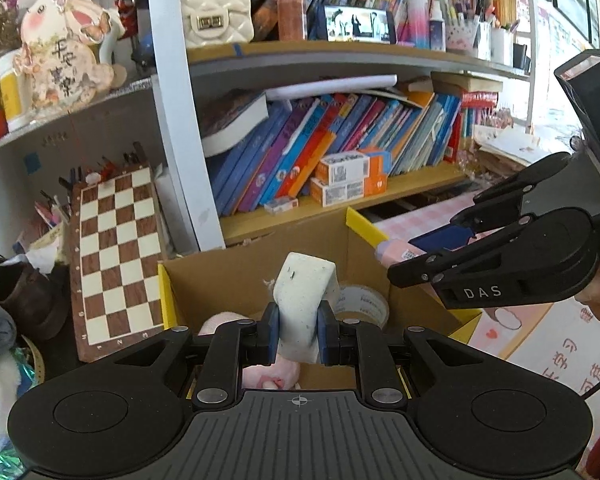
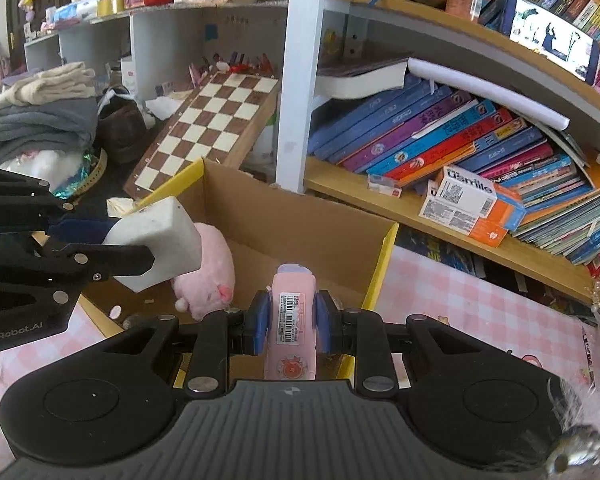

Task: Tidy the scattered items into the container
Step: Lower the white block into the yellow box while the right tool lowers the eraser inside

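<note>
One tape roll [image 1: 362, 306], left view only

Chessboard [image 1: 114, 256] beside crowded bookshelf [image 1: 340, 196]

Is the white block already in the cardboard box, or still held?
Still held. The left gripper is clamped on the white block, which hangs above the cardboard box, clear of the pink plush.

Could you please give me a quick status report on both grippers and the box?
Left gripper shut on white block, over cardboard box. Right gripper shut on pink bottle, at box rim. Pink plush, tape roll already inside; drop paths clear.
</note>
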A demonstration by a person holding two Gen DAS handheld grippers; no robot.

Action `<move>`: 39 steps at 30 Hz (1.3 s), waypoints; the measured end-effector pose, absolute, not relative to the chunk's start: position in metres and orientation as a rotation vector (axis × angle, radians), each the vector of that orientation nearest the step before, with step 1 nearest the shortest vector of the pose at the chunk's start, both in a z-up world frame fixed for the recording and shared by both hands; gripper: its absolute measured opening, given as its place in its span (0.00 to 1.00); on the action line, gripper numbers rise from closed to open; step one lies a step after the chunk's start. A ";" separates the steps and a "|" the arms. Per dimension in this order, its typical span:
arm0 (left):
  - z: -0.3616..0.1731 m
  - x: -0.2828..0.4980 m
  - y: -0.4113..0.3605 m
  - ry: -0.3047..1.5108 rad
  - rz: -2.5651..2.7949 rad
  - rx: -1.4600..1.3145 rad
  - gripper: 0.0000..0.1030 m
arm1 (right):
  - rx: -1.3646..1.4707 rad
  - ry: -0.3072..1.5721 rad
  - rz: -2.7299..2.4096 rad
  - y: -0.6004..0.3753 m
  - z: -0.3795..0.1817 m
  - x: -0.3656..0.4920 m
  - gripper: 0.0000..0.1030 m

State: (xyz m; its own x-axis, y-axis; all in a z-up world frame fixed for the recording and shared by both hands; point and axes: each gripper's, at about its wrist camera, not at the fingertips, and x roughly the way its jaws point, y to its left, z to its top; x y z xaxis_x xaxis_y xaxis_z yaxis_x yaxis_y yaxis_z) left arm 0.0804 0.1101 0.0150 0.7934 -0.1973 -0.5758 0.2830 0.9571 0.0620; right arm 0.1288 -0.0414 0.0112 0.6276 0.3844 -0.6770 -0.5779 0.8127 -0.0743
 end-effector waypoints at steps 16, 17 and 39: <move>-0.018 0.112 0.119 0.737 -0.315 0.197 0.17 | -0.434 0.784 0.630 -0.013 -0.026 0.158 0.23; -0.020 0.113 0.119 0.747 -0.319 0.203 0.17 | -0.446 0.789 0.637 -0.011 -0.028 0.159 0.23; -0.043 0.130 0.120 0.871 -0.363 0.154 0.18 | -0.468 0.917 0.682 0.005 -0.060 0.181 0.23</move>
State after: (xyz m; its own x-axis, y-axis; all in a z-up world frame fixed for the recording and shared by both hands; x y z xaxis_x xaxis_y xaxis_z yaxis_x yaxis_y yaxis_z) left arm 0.1303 0.1201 -0.0429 0.5876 -0.2479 -0.7702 0.3725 0.9279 -0.0145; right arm 0.1805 0.0048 -0.0600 0.4261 0.3326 -0.8413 -0.7101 0.6991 -0.0833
